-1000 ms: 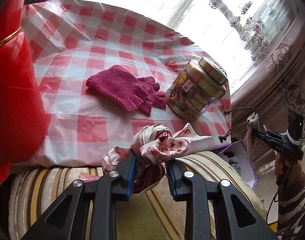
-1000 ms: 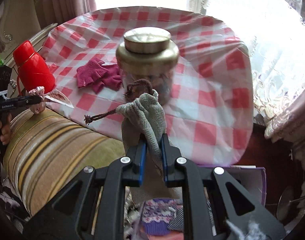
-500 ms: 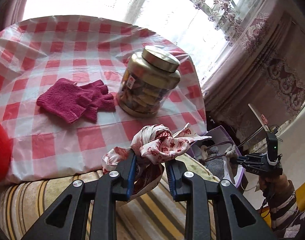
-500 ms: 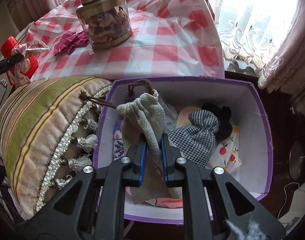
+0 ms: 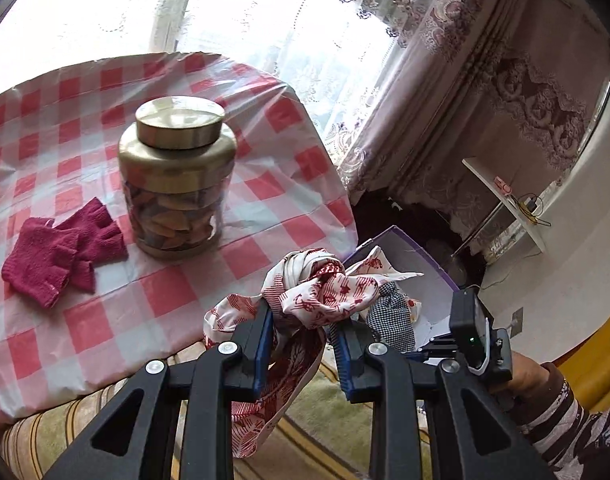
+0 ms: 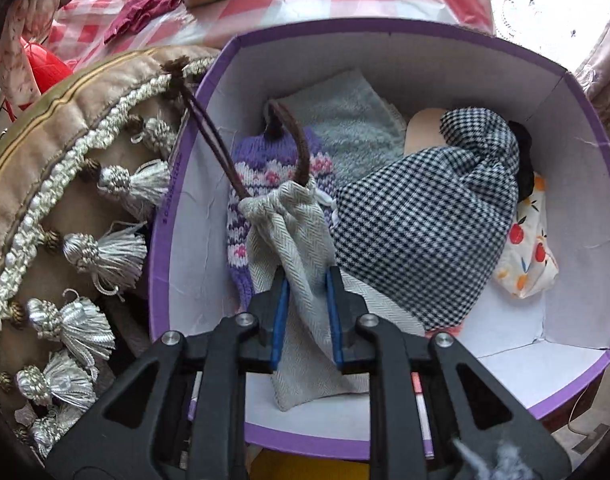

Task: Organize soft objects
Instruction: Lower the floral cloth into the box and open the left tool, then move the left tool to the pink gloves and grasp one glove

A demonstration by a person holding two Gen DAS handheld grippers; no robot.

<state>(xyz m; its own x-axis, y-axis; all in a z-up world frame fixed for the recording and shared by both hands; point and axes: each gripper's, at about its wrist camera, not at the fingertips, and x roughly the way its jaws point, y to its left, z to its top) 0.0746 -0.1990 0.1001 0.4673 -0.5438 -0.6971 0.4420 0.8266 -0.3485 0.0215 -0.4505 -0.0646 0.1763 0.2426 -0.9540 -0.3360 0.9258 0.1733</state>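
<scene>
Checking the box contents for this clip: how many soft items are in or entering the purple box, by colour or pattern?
Grey herringbone pouch: 1
Purple knit piece: 1
Pale grey fleecy cloth: 1
Black-and-white check cloth: 1
Fruit-print cloth: 1
Black item: 1
Total: 6, in the purple box.

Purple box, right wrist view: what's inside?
In the purple box: grey towel, purple knitted piece, checked cloth, fruit-print cloth, something black, and the drawstring pouch. The pile hides whatever lies beneath.
</scene>
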